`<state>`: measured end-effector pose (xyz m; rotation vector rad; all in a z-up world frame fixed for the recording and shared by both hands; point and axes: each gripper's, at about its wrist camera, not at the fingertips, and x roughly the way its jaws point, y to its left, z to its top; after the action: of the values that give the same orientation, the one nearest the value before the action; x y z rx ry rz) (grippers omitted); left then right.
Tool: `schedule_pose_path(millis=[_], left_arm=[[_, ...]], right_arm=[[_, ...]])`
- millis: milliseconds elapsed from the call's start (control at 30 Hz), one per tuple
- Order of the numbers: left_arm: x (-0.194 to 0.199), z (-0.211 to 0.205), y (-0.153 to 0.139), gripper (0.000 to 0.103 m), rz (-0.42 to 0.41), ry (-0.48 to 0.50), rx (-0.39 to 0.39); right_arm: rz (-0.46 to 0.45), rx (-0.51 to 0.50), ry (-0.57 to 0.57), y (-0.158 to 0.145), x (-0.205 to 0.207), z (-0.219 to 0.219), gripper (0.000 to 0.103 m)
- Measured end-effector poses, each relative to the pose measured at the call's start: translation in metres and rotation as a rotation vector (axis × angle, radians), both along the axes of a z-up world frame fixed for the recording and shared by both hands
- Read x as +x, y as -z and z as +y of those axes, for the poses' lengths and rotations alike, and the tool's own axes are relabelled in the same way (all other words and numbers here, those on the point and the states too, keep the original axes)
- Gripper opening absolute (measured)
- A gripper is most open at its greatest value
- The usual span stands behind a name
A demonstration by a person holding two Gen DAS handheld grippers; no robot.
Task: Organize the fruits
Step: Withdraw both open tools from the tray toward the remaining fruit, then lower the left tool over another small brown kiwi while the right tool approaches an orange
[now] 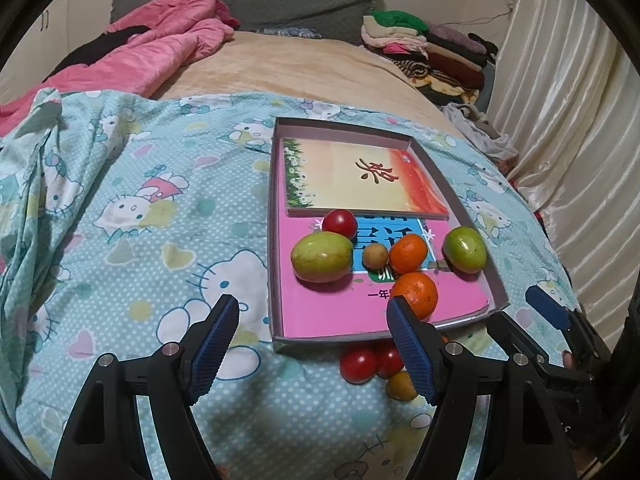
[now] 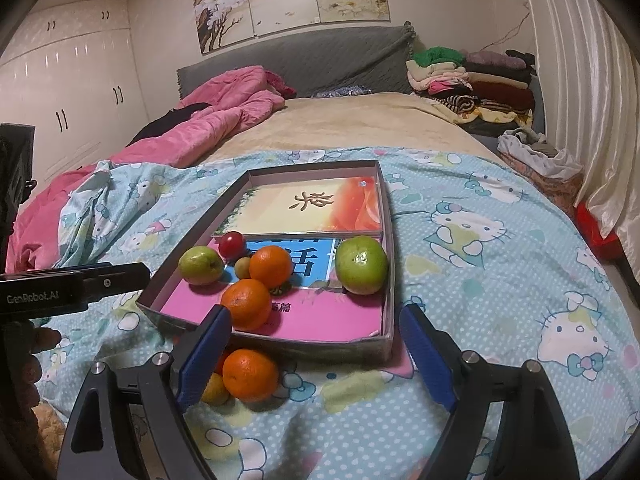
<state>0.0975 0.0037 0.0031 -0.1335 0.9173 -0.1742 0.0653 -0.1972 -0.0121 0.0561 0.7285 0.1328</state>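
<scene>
While I'm hovering by the box (image 2: 390, 272) — both my left gripper (image 1: 314, 346) and right gripper (image 2: 316, 358) are gaping wide, empty — loose orange (image 2: 250, 375) sitting between right's fingers.

Orange mandarins (image 2: 246, 309), pink book (image 2: 320, 316), polka-dotted blue sheet (image 2: 460, 280).

Bed (image 2: 360, 128) spread with beige blanket, blue cartoon-cat sheet (image 2: 500, 280) over near half. On sheet: shallow grey box (image 2: 390, 240); just before its near edge, loose fruit: orange (image 2: 250, 375), two red tomatoes (image 1: 359, 363), small yellowish fruit (image 1: 401, 386). Pink quilt (image 2: 224, 120) bunched at far left. Folded clothes stack (image 2: 472, 84) at far right by headboard.
</scene>
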Motion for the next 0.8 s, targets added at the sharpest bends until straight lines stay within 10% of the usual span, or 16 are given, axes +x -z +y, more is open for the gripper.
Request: schedule_pose_path(millis=[800], left_arm=[[-0.022, -0.005, 0.014, 0.078, 0.060, 0.049, 0.053]], right_arm=[[0.070, -0.002, -0.044, 0.008, -0.009, 0.006, 0.086]])
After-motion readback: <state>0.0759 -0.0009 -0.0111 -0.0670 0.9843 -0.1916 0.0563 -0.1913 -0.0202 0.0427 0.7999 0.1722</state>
